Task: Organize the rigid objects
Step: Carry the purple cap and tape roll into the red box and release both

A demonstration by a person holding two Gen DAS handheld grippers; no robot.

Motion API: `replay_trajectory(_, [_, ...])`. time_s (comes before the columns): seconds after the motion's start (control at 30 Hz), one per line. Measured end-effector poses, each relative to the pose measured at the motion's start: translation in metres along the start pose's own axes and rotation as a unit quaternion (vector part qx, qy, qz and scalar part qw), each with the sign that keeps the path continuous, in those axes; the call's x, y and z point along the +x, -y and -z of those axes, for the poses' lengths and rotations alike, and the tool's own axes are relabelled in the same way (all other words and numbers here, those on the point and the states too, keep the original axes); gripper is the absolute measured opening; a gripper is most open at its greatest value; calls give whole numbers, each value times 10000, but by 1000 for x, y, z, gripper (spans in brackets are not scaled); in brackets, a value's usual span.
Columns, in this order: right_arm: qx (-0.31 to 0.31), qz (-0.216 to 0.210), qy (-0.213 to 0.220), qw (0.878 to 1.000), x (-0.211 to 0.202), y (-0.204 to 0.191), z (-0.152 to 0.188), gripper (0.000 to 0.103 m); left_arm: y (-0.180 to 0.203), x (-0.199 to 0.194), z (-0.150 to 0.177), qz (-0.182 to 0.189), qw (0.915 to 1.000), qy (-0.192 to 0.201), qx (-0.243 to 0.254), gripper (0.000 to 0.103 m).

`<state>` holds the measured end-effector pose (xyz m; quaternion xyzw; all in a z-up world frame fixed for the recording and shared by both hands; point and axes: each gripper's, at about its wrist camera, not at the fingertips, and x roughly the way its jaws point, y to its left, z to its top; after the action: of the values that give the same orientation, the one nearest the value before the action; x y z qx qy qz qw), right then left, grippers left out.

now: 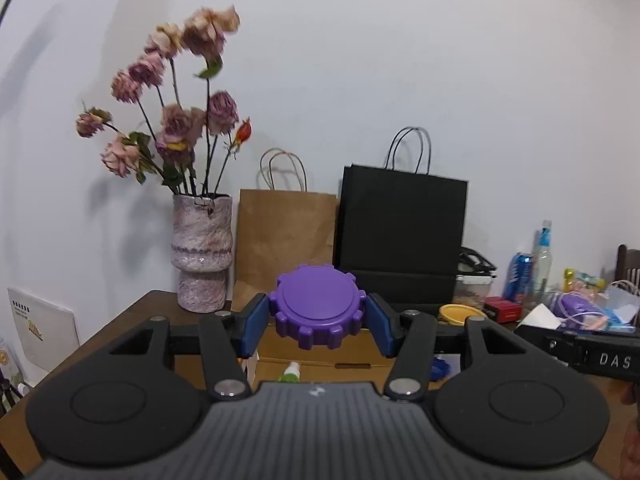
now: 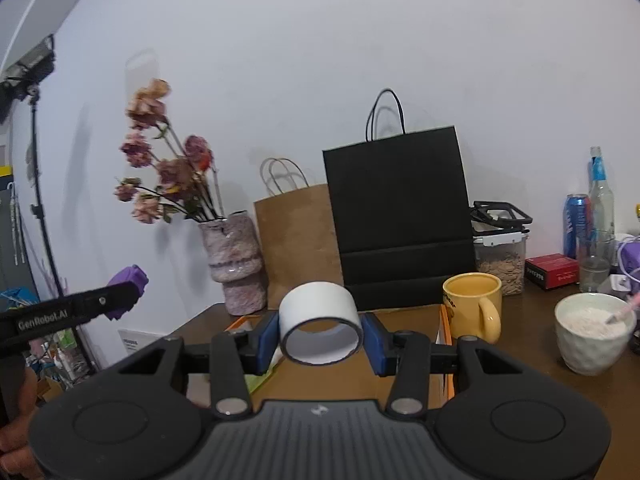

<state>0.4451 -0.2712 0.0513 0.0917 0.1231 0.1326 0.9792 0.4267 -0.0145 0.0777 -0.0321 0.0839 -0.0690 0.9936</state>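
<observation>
- Our left tool (image 1: 318,322) pinches a purple plastic gear-edged round lid (image 1: 319,305) between its blue pads, held in the air above an open brown cardboard box (image 1: 320,354) on the dark wooden surface (image 1: 132,312).
- Our right tool (image 2: 321,334) pinches a white roll of wide tape (image 2: 320,322) by its two sides, hollow centre facing us, above the same box, whose orange-edged flap (image 2: 446,332) shows at its right.
- We judge the lid the riskier hold: the pads seem to bear on its teeth, so a quick swing could twist it loose and drop it onto the small green-and-white bottle (image 1: 291,373) below.
- The tape is smooth and round; we think a squeeze off its widest line could let it squirt forward out of the pads.
- The two tools travel close together, the left one showing at the left edge of the right view, so we could knock them against each other over the box.
- A yellow ceramic mug (image 2: 474,304) stands just beside the box's right flap, and a white textured bowl of pale powder (image 2: 592,332) with a utensil in it sits further right; a wide right-hand sweep could tip either.
- Behind the box stand a mottled pink ceramic vase of dried roses (image 1: 202,252), a brown paper bag (image 1: 284,240) and a black paper bag (image 1: 400,236); overshooting forward would hit them.
</observation>
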Motion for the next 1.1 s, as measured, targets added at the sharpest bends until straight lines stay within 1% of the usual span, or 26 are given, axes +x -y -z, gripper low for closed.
replay_trajectory(0.1, [19, 34, -179, 9998, 34, 6, -10, 44, 2, 37, -4, -29, 9997, -225, 55, 54])
replay_trajectory(0.23, [-89, 94, -581, 9982, 88, 16, -30, 44, 4, 94, -14, 76, 9965, -827, 108, 54])
replay_trajectory(0.3, [-61, 130, -933, 9955, 118, 26, -41, 44, 5, 127, -20, 139, 9919, -1250, 149, 54])
replay_trajectory(0.33, [12, 127, -1085, 9940, 132, 31, -46, 44, 4, 143, -22, 109, 9893, -1449, 141, 54])
replay_trajectory(0.4, [115, 92, -1580, 9873, 162, 42, -54, 44, 4, 172, -23, 154, 9821, -1870, 166, 54])
replay_trajectory(0.43, [137, 87, -1845, 9827, 177, 47, -55, 44, 3, 184, -23, 196, 9780, -2068, 185, 54])
replay_trajectory(0.47, [123, 97, -2174, 9760, 193, 51, -55, 44, 4, 198, -20, 263, 9721, -2317, 243, 54])
replay_trajectory(0.5, [141, 138, -2462, 9690, 210, 57, -54, 44, 4, 211, -16, 235, 9665, -2545, 241, 54])
replay_trajectory(0.53, [161, 215, -2650, 9639, 221, 61, -52, 44, 4, 221, -12, 236, 9612, -2737, 253, 54])
replay_trajectory(0.57, [140, 285, -2898, 9566, 235, 65, -50, 44, 5, 235, -6, 297, 9521, -3027, 309, 54])
replay_trajectory(0.67, [87, 298, -3684, 9291, 274, 69, -39, 44, 6, 265, 15, 280, 9311, -3613, 408, 54])
replay_trajectory(0.73, [-58, 314, -4149, 9093, 295, 66, -28, 44, 5, 280, 27, 326, 9179, -3942, 317, 54])
replay_trajectory(0.77, [-168, 339, -4303, 9019, 303, 63, -23, 44, 4, 287, 32, 348, 9112, -4097, 235, 54])
replay_trajectory(0.83, [-417, 455, -4446, 8936, 315, 53, -14, 45, 5, 295, 39, 438, 9019, -4292, 234, 54])
replay_trajectory(0.87, [-532, 508, -4512, 8894, 322, 49, -10, 45, 6, 299, 42, 418, 8996, -4341, 236, 54])
replay_trajectory(0.93, [-634, 569, -4570, 8854, 331, 43, -2, 45, 7, 306, 45, 376, 8978, -4381, 237, 55])
replay_trajectory(0.97, [-661, 605, -4591, 8838, 335, 41, 0, 48, 5, 309, 48, 358, 8970, -4402, 170, 57])
replay_trajectory(1.03, [-713, 678, -4540, 8856, 336, 40, 3, 51, 0, 312, 49, 311, 8961, -4426, 85, 61])
replay_trajectory(1.1, [-732, 705, -4464, 8890, 335, 41, 3, 63, -3, 312, 47, 204, 8988, -4378, 68, 65])
